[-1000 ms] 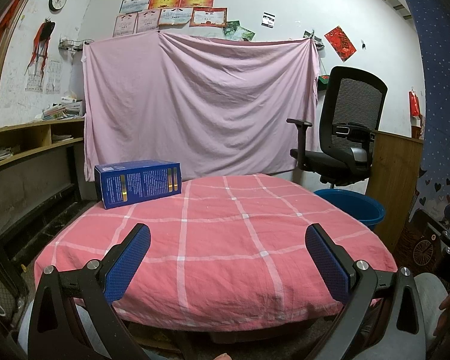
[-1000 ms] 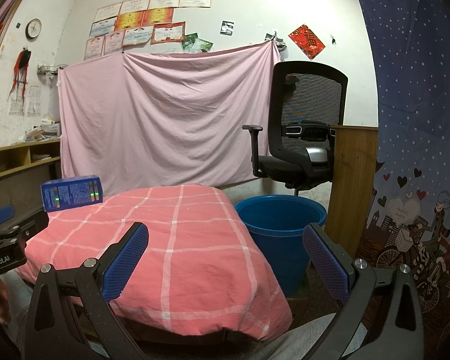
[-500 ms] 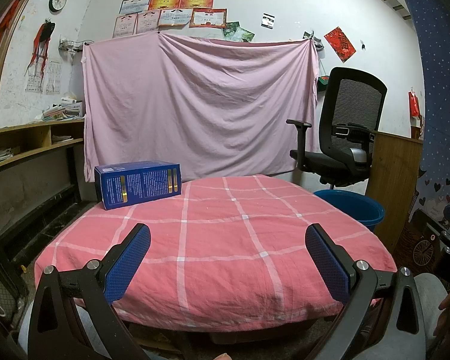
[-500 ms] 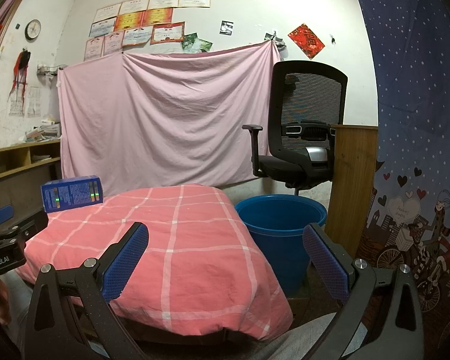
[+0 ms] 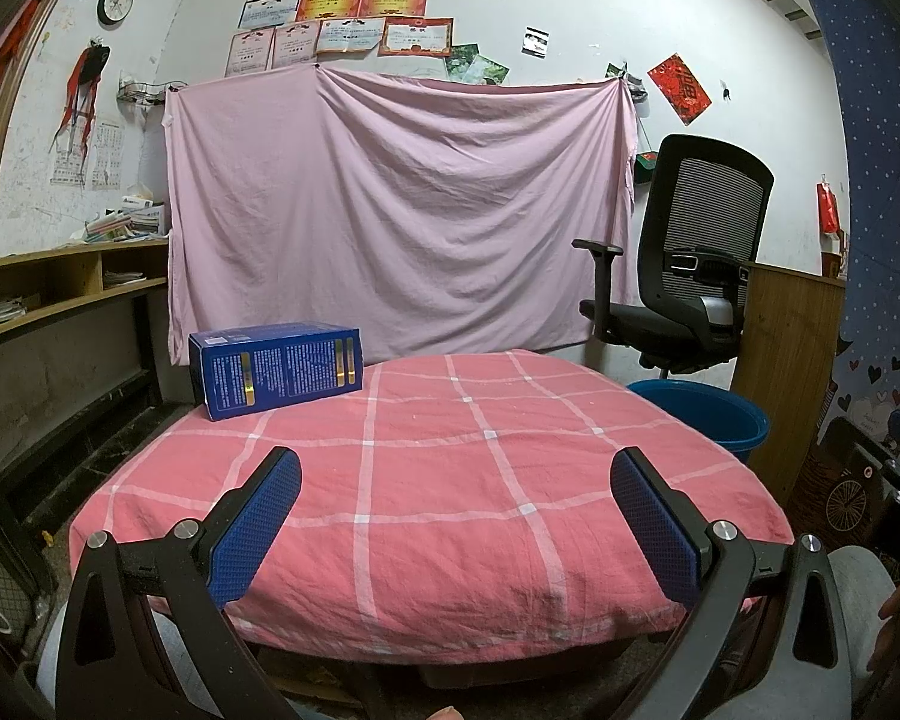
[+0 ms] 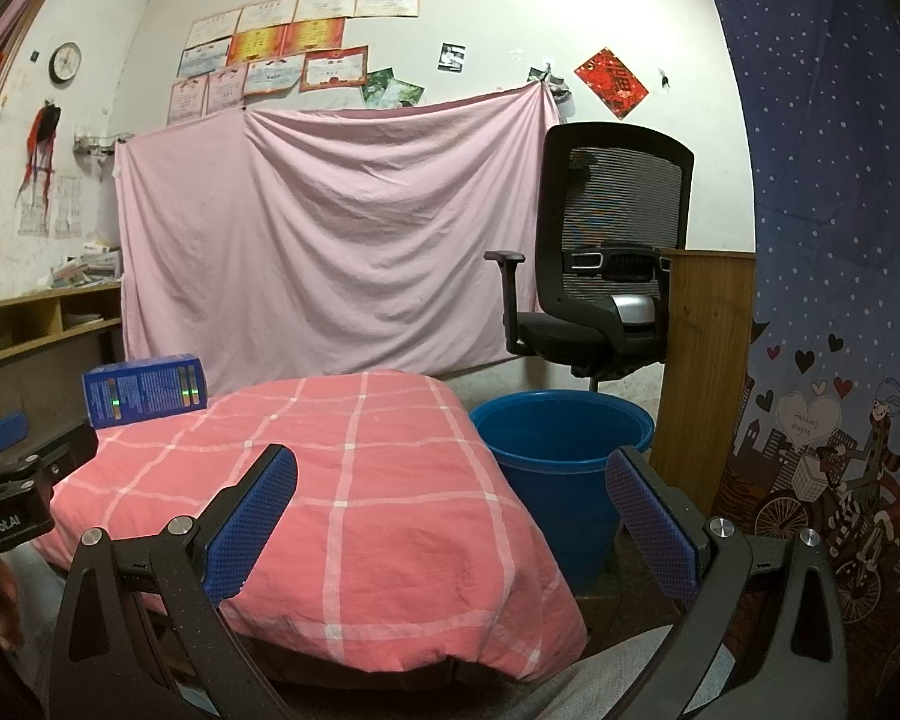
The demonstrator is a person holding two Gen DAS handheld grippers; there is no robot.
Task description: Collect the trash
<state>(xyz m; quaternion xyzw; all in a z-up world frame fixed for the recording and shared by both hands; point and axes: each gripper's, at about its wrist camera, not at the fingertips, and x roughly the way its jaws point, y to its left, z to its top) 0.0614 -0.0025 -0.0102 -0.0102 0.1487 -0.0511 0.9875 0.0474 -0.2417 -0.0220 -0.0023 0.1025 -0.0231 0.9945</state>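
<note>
Both tools idle low at the near edge of the table under a pink checked cloth (image 5: 450, 480). Left gripper (image 5: 455, 501) spread wide, empty; right gripper (image 6: 450, 501) likewise. Only trash candidate: blue rectangular cardboard box (image 5: 276, 377), lying lengthwise at far left corner. Blue plastic bucket (image 6: 561, 462) stands on floor, just beside table's right. Best approach, likely: left tool reaches forward, pinches the box's narrow dimension, lifts clear of cloth before swinging bucketward.

A pink sheet (image 5: 402, 210) is hung on the wall straight ahead, with certificates (image 5: 354, 18) pinned above it. A black office chair (image 6: 606, 264) is seen ahead to the right; wooden shelves (image 5: 48, 294) to the left.
</note>
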